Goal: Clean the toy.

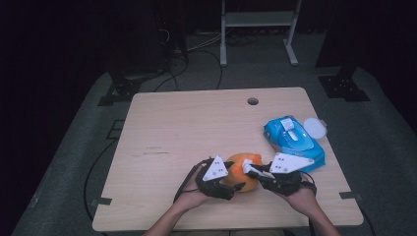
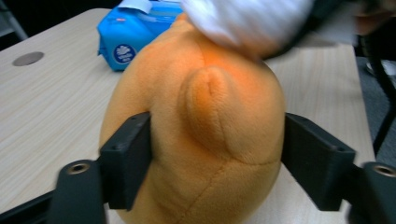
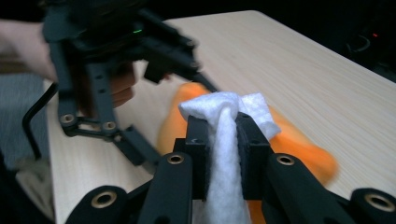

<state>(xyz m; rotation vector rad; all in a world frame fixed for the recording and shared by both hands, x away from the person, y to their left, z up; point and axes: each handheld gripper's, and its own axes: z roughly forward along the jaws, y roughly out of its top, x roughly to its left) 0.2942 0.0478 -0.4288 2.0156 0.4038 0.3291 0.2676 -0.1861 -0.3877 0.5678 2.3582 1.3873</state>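
An orange plush toy (image 1: 240, 171) (image 2: 201, 116) (image 3: 299, 144) lies near the table's front edge, between the two hands. My left gripper (image 1: 235, 177) (image 2: 217, 158) has its black jaws on either side of the toy's body, and both pads touch the plush. My right gripper (image 1: 252, 171) (image 3: 223, 135) is shut on a white wipe (image 1: 248, 167) (image 3: 224, 107) and holds it against the top of the toy. In the left gripper view the wipe (image 2: 247, 21) is a blurred white wad over the toy. The right gripper view has the left gripper (image 3: 152, 109) at upper left.
A blue pack of wipes (image 1: 294, 137) (image 2: 130, 32) lies right of the toy, and a white round lid (image 1: 314, 128) sits at the table's right edge. The wooden table (image 1: 187, 128) has a cable hole (image 1: 253, 101) at the back. A white frame (image 1: 258, 19) stands behind it.
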